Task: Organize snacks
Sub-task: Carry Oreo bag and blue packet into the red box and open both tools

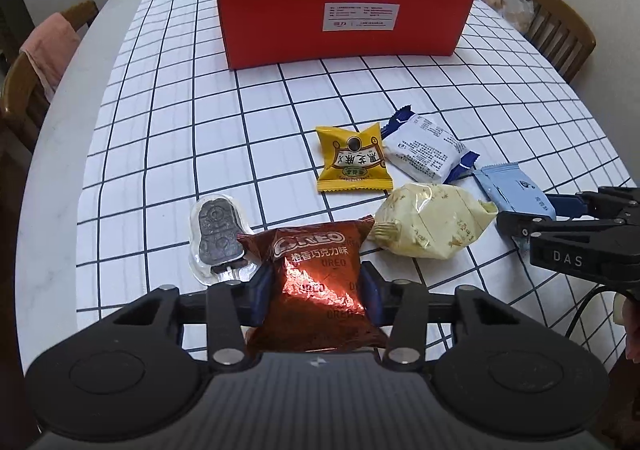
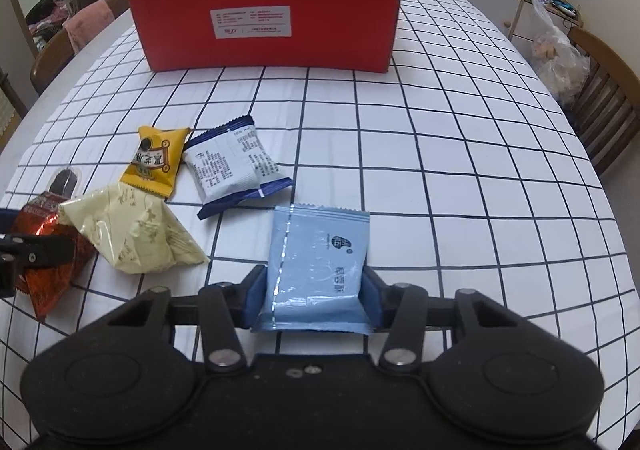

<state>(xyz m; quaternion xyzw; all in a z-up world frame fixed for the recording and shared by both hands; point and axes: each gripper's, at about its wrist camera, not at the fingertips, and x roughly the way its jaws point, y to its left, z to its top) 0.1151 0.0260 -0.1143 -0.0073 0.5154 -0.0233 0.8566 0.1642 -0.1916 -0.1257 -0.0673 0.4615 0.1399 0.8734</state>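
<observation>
- Left gripper (image 1: 318, 290): pads clamped on the sides of the Oreo packet (image 1: 316, 286). Packet's long axis runs straight out along the fingers, logo end forward.
- Right gripper (image 2: 314, 290): pads pinched on both long edges of the light blue packet (image 2: 318, 262). Same orientation, long axis forward.
- Red box (image 1: 340, 18) sits dead ahead of both grippers, well apart, open top, long side facing us. That's the relation that matters: my read is that both loads go forward and up over the near wall.
- Left view puts the box slightly right of centre; right view puts it slightly left. I can't call either hand nearer.
- Between grippers and box, loose on the checked cloth (image 1: 180, 110): cream packet (image 1: 432, 222) just ahead-right of the left gripper, then yellow packet (image 1: 352, 158) and white-and-navy packet (image 1: 426, 148) beyond.
- Clear-wrapped dark treat (image 1: 218, 238) touches the Oreo packet's left edge.
</observation>
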